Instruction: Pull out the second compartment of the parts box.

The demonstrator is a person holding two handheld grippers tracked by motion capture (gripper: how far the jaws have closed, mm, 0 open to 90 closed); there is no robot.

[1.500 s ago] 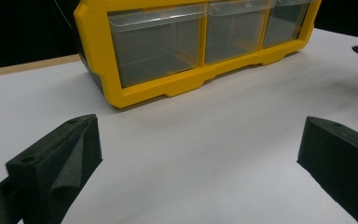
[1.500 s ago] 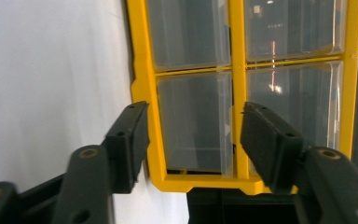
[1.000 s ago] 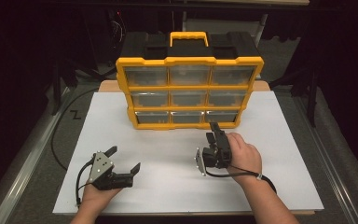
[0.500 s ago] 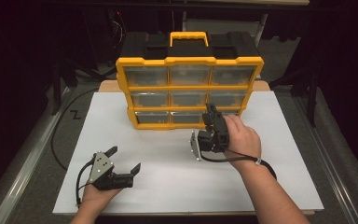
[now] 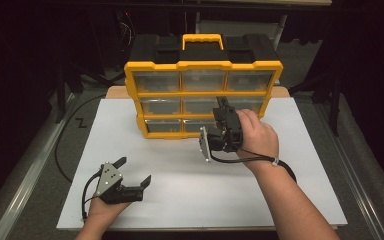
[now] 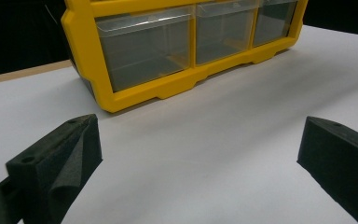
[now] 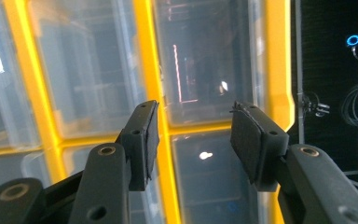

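One organizer [image 5: 202, 82], nine drawers, two claws.

Organizer [image 7: 205, 70] drawer contents blurred behind plastic, right hand [image 5: 256, 137] hiding lower-right drawer, left fingers [image 6: 340, 158] cropped

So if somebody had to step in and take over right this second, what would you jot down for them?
Right gripper: open, holding nothing, raised in front of the yellow drawer cabinet, pointing at the middle row, around the centre and right clear drawers. Whether it touches them, I cannot tell.
Left gripper: open wide, holding nothing, low over the white table, well short of the cabinet.
Done: nothing visible; all the drawers look shut.
Left: probably close on a drawer front and pull it out, with the left gripper free to help.
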